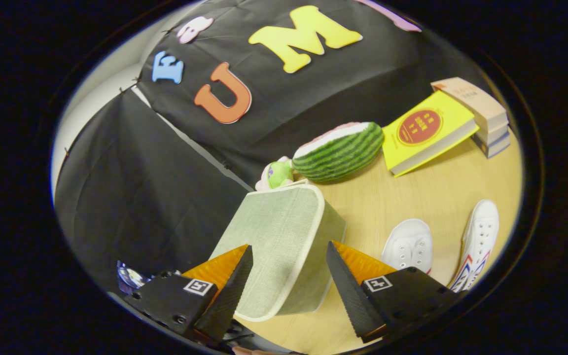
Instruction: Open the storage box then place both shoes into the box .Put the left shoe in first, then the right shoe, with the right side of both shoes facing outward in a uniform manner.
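We saw the gripper with its 2 fingers spread wide apart and pressing on nothing, one on each side of the storage box, whose near end sat between their tips. The box, pale green fabric with a cream trim, stood on the wooden table with its lid closed. Beyond the right finger, 2 white shoes lay apart on the tabletop: the nearer shoe just ahead of that finger and the farther shoe (with coloured side markings) beside it. Behind the box sat a small green toy, a watermelon plush, a yellow book and a stack of books.
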Demonstrator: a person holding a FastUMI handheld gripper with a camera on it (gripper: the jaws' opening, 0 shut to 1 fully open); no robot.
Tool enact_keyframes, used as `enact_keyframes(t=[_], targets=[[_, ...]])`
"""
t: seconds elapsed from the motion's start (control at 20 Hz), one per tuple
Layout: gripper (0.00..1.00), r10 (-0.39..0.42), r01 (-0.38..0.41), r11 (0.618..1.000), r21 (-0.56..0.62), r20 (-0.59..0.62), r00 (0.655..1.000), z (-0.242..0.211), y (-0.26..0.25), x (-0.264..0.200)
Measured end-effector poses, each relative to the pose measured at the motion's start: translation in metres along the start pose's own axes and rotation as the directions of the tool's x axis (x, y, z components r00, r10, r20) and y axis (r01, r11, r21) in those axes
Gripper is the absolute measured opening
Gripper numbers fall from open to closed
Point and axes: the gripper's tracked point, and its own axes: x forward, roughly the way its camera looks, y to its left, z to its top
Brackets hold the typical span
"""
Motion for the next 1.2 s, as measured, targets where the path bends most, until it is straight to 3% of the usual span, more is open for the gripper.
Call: enact_keyframes(t=[0.05, 0.15, 0.2, 0.35, 0.45, 0.65, 0.7, 0.8, 1.2], targets=[[0.95, 0.042, -0.040, 0.996, 0.074, -0.032, 0.999, -0.003, -0.003, 0.004], [0.93, 0.189, -0.168, 0.953, 0.251, -0.062, 0.980, -0.003, -0.002, 0.011], [0.89, 0.222, -0.193, 0.934, 0.300, -0.065, 0.973, -0.002, -0.002, 0.013], [0.82, 0.303, -0.247, 0.890, 0.383, -0.095, 0.948, -0.005, -0.001, 0.020], [0.80, 0.390, -0.323, 0.853, 0.411, -0.089, 0.916, -0.009, 0.015, 0.019], [0.47, 0.444, -0.364, 0.839, 0.405, -0.122, 0.888, -0.023, 0.025, 0.017], [0.20, 0.423, -0.334, 0.842, 0.423, -0.134, 0.896, -0.025, 0.020, 0.020], [0.05, 0.394, -0.298, 0.854, 0.426, -0.157, 0.906, -0.026, 0.013, 0.024], [0.05, 0.415, -0.354, 0.870, 0.344, -0.122, 0.901, 0.003, 0.062, -0.005]])
